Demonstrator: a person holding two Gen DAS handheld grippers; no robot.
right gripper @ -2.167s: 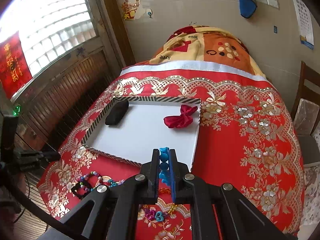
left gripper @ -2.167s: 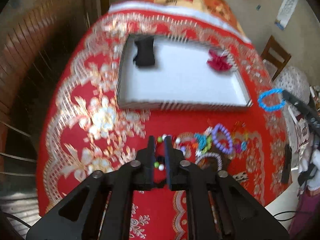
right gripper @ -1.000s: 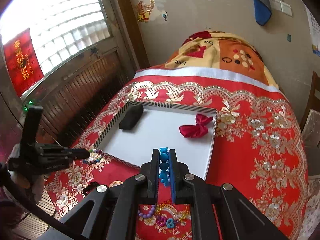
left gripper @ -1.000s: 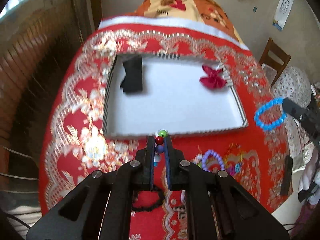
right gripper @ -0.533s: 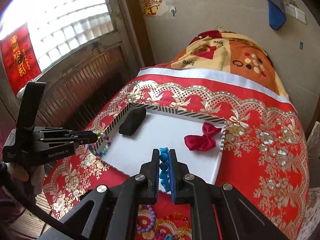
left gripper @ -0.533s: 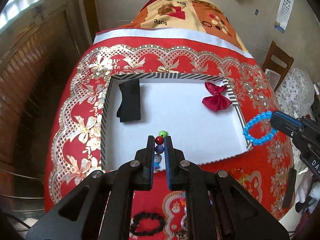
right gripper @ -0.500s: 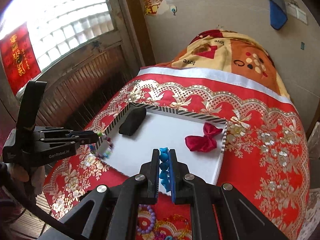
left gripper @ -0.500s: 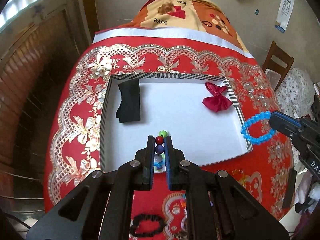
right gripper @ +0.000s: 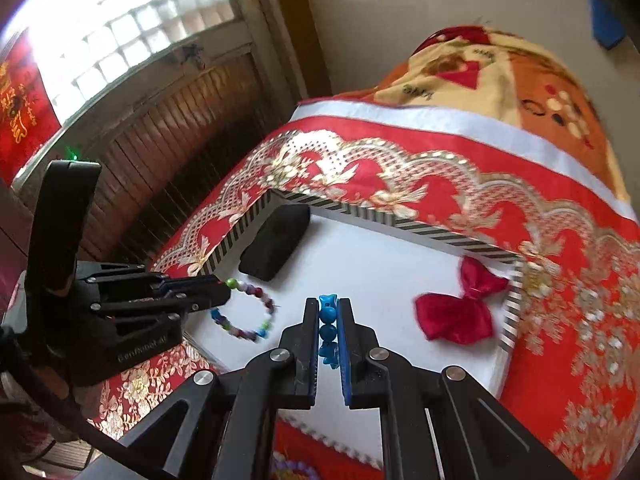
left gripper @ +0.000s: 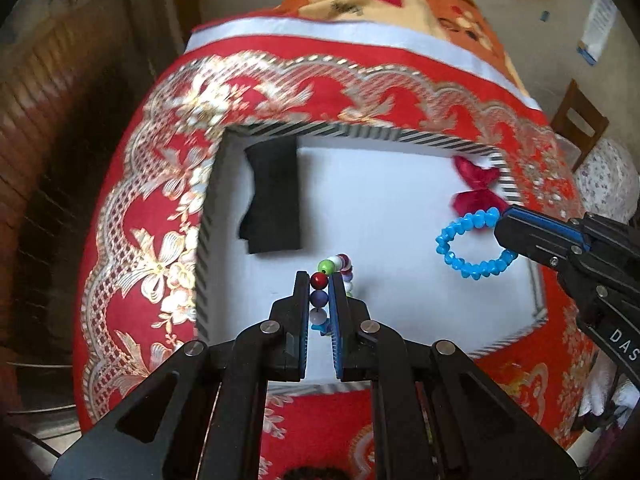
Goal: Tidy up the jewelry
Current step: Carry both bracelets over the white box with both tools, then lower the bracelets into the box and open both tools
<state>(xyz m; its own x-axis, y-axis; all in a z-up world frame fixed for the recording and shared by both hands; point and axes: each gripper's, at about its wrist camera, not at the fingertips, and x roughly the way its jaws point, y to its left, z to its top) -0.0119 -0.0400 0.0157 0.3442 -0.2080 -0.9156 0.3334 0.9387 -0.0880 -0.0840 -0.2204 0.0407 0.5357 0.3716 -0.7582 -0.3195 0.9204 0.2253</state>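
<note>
1. So, two bracelets are in the air over the tray: a mixed-colour bead bracelet [left gripper: 335, 270] pinched by the left tongs [left gripper: 319, 292], and a blue bead bracelet [left gripper: 472, 246] pinched by the right tongs [right gripper: 328, 322]. Neither is touching the tray floor as far as I can tell.
2. Left tongs: pressed together on a few beads, red and blue ones showing between the tips; the rest of the loop hangs free, seen from the right wrist view [right gripper: 246, 314].
3. Right tongs: pressed together on blue beads [right gripper: 328, 316]; the loop dangles over the tray's right half, near the red bow.
4. Tray [left gripper: 400, 136]: white floor, striped rim, sitting on the bench under a red and gold cloth [left gripper: 160, 184]. Already lying inside: one black cloth piece [left gripper: 274, 196] near the left wall and one red bow [left gripper: 476, 190] at the far right corner.
5. Progress, my read: midway. Two items placed, two bracelets carried over and not yet released. Next is to lower and let go on bare white floor between the black piece and the bow.
6. Left to do: more jewelry outside the tray on the near cloth, a dark beaded ring [left gripper: 316, 474] and a purple bead strand [right gripper: 300, 474], both cropped at the frame edge, so the full count is unclear.
7. Count: bracelets held 2; tray 1; bow 1; black piece 1; tongs 2; loose pieces seen outside, at least 2.
</note>
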